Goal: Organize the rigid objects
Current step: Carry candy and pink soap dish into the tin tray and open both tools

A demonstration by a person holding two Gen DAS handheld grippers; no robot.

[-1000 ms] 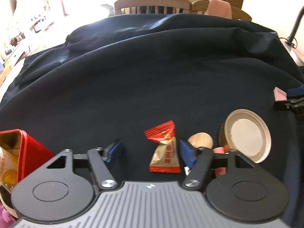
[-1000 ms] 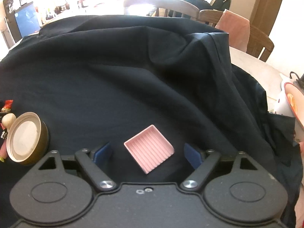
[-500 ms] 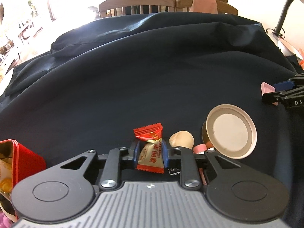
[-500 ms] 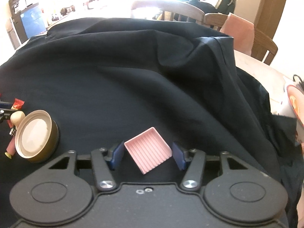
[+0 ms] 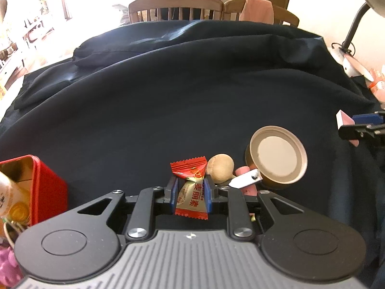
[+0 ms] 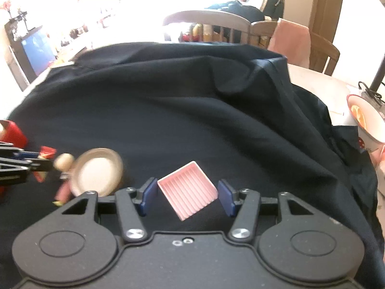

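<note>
Now that the jaws, wide 1 second ago, have been closed, the candy (image 5: 192, 193) is gripped at lower centre by the left gripper (image 5: 190, 193) and the pink tray (image 6: 187, 191) cornerwise by the right gripper (image 6: 187, 196), so both are judged ready for lifting.

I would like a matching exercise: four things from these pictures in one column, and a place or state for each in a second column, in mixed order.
Things:
1. wrapped candy
2. pink ridged tray
3. red tin
4. round lid

Places or states:
A. between the right gripper's pads
B. on the dark cloth, tilted, right of the candy
C. open, at the far left edge
D. pinched in the left gripper

Pairs: 1-D, 2-A, 3-C, 4-B
</note>
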